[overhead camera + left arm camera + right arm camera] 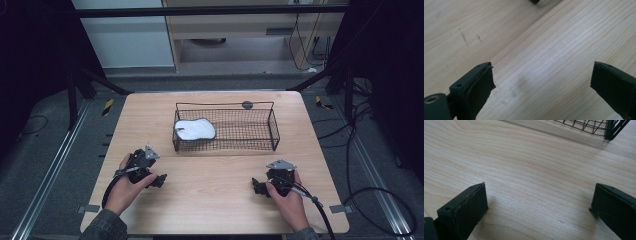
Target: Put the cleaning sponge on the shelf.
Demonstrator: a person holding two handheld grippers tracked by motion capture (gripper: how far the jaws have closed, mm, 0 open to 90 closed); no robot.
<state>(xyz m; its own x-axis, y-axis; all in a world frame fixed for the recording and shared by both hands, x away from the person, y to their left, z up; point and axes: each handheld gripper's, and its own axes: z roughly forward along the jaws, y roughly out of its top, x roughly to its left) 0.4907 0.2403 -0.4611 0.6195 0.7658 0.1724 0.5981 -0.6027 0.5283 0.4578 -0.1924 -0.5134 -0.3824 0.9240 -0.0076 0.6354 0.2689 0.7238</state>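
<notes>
Both jaws gaped empty: the left hand-held gripper (161, 180) and right hand-held gripper (257, 186) rested low on the counter (215, 200), apparently parked, well short of the basket (274, 131) holding a white cloth (195, 129).

One wire basket (226, 128) stands on the table (210, 195); one white object (195, 129) lies inside the basket, at its left end; two tongs sit nearer the person than the basket, one left (161, 180), one right (257, 187).
</notes>
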